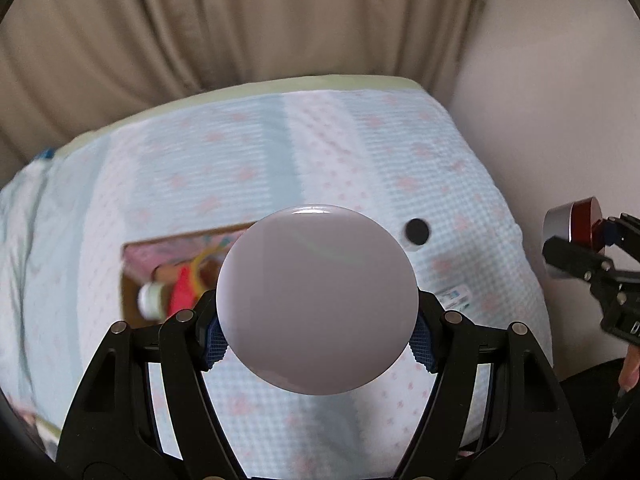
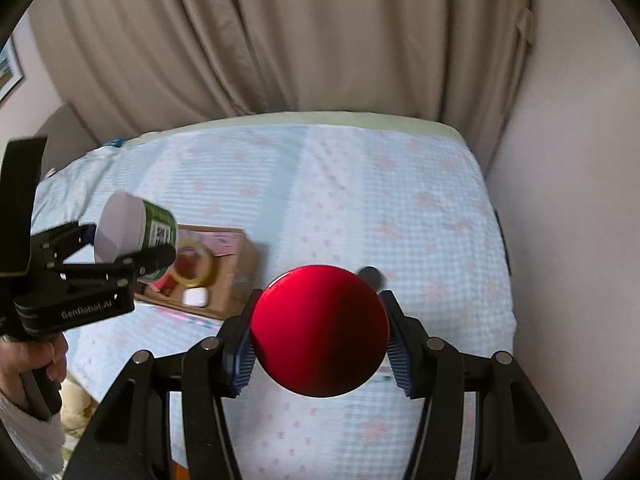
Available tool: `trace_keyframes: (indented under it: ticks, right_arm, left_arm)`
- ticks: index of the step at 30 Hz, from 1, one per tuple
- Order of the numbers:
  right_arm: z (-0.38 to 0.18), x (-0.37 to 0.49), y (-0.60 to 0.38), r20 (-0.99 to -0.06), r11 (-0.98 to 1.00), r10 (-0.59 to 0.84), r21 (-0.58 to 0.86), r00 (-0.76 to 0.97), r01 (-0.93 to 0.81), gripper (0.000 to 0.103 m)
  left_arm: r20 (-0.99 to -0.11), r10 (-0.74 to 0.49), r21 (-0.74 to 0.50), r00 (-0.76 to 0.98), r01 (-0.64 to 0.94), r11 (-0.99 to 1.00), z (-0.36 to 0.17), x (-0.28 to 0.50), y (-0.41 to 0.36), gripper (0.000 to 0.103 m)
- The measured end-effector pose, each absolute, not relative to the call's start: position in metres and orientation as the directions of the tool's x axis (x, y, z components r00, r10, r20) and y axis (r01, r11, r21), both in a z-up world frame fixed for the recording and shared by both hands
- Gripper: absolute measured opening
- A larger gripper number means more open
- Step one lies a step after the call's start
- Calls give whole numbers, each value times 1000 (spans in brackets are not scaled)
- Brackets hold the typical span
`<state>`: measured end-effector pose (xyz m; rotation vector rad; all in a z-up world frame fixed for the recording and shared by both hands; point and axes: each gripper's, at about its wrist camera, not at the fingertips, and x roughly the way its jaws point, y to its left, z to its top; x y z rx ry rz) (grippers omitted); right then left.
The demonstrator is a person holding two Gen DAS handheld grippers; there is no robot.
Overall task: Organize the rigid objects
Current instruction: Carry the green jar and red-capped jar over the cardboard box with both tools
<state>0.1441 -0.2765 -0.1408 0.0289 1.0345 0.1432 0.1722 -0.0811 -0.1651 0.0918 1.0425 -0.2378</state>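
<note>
Here, in the left wrist view, the left gripper (image 1: 318,330) is clamped on a white-capped jar (image 1: 317,298) whose round end fills the centre of the frame, above the bed (image 1: 360,152). An open cardboard box (image 1: 176,276) sits left of centre, and a small black disc (image 1: 416,231) lies to the right. At the right edge, the right gripper (image 1: 576,248) holds a red tin (image 1: 576,222).

In the right wrist view, the right gripper (image 2: 320,344) is clamped on the red tin (image 2: 320,330) at lower centre. At left, the left gripper (image 2: 120,246) grips the jar (image 2: 134,234), green-labelled, above the box (image 2: 236,276), which holds a tape roll (image 2: 194,266) and a small white case (image 2: 196,297).
</note>
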Motion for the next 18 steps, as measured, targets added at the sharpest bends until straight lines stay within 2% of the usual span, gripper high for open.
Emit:
trace_keyframes:
  ticks: [10,18]
  right_arm:
    - [-130,148,-177,-834,964,243,153,495,-216,51]
    - [-142,166,-98,-843,966,256,203,472,-161,51]
  left_arm:
    - [-855,-74,-15,513,117,993,-156,142,51,69]
    - [-872,-97,-18,480,167,986,-175,162,143,69]
